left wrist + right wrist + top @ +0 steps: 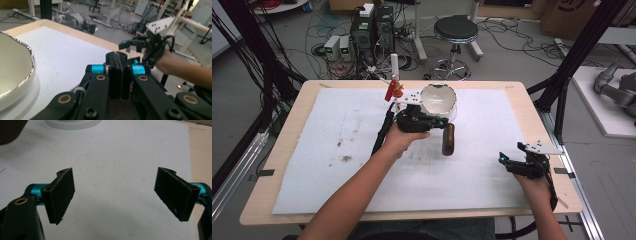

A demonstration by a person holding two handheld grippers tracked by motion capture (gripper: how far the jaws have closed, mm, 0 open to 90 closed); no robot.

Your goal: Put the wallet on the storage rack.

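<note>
Your left claw (439, 121) hovered with its jaws pressed together on nothing, just beside the white bowl (438, 99) near the far middle of the white-covered surface (337, 150). A brown handle (448, 139) lay just below it. Your right claw (510, 159) rested wide apart near the right edge.

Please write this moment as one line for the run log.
left hand-held gripper: shut, beside white bowl | right hand-held gripper: open, empty, above white mat
</note>
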